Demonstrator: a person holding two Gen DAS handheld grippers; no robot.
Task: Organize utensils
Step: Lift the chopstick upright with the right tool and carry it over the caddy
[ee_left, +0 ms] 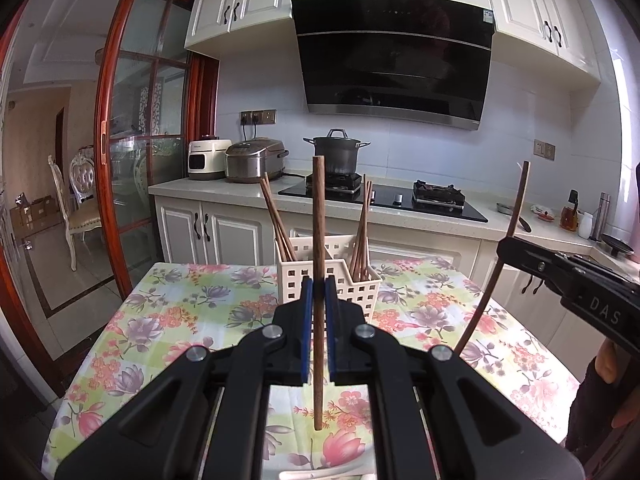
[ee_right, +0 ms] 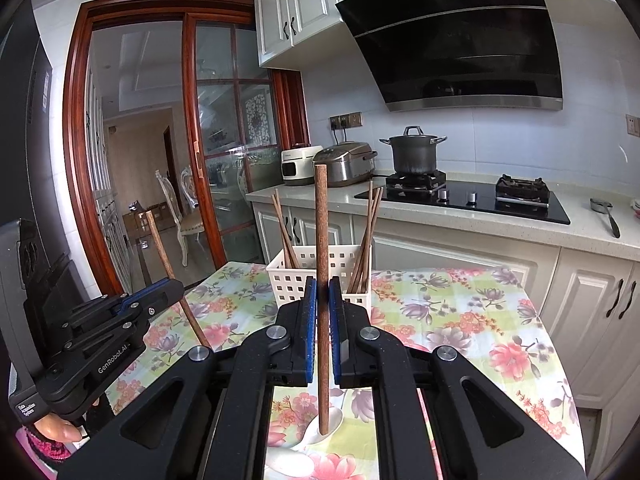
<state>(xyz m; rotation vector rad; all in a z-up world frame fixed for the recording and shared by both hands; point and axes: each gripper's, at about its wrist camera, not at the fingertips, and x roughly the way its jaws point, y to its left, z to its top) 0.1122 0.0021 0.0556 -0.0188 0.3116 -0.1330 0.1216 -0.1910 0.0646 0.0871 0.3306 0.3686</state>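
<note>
My left gripper [ee_left: 319,284] is shut on a brown wooden chopstick [ee_left: 319,232], held upright above the floral tablecloth. My right gripper [ee_right: 322,286] is shut on a second upright chopstick [ee_right: 321,256]. Each gripper also shows in the other's view: the right one [ee_left: 505,245] with its chopstick [ee_left: 500,264], the left one [ee_right: 176,284] with its chopstick [ee_right: 168,256]. A white perforated holder [ee_left: 360,286] stands at the table's far edge, just beyond both grippers, with chopsticks in its left [ee_left: 276,220] and right [ee_left: 363,232] compartments. It also shows in the right wrist view [ee_right: 292,280].
The table [ee_left: 192,312] has a floral cloth. A white spoon [ee_right: 332,420] lies on it below my right gripper. Behind is a counter with a hob [ee_left: 400,200], a pot [ee_left: 336,154] and two cookers [ee_left: 252,160]. A sliding glass door [ee_left: 140,140] is at the left.
</note>
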